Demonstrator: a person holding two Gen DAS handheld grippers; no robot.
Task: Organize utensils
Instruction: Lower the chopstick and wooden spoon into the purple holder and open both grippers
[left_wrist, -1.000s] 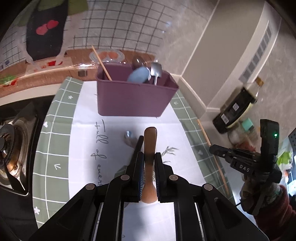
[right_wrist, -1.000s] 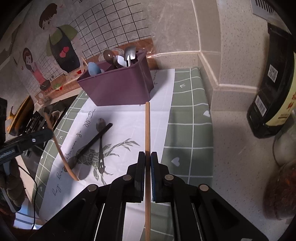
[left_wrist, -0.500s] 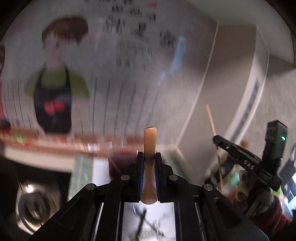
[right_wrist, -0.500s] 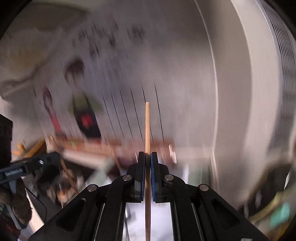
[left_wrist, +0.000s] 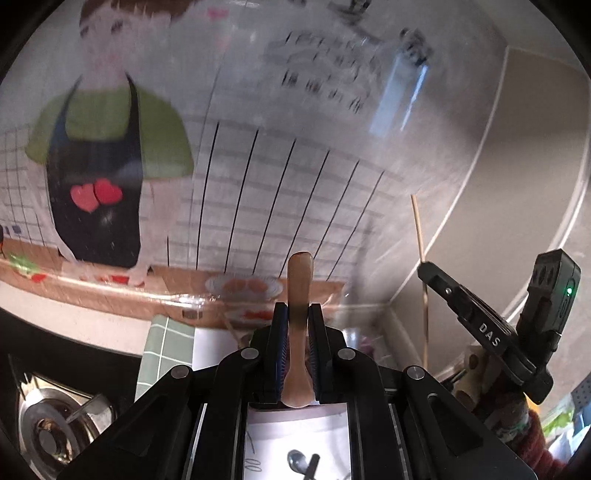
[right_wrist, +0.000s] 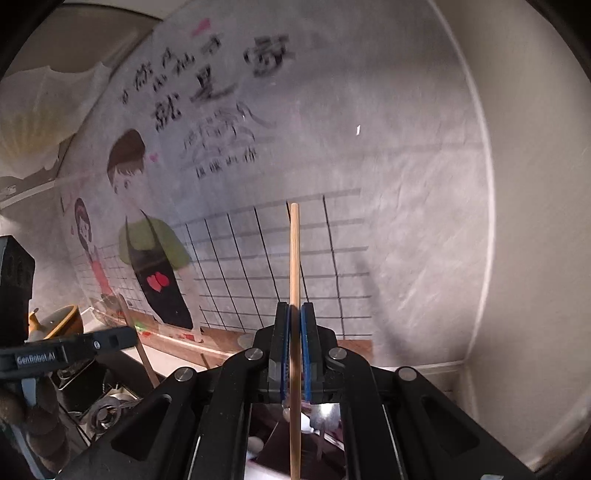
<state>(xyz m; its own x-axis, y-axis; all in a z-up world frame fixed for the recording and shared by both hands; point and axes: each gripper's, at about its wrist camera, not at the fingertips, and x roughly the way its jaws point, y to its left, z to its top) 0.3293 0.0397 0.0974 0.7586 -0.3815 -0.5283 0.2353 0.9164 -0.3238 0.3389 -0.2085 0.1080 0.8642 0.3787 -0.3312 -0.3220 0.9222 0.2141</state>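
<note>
Both grippers have tilted up off the mat toward the wall at 12 o'clock. Left gripper (left_wrist: 295, 354) clamps the wooden spoon (left_wrist: 300, 295) mid-handle; right gripper (right_wrist: 294, 347) pinches the chopstick (right_wrist: 294, 258), upright. Both look light and stiff; the thin, smooth chopstick may pivot unless held near mid-length.

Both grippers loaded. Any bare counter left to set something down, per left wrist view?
Little shows. Bare: the white mat strip below the left gripper and its wooden spoon, next to the metal spoon; the green checked border beside the stove. Crowded: around that spoon, and to the right, where the right gripper holds the chopstick.
</note>
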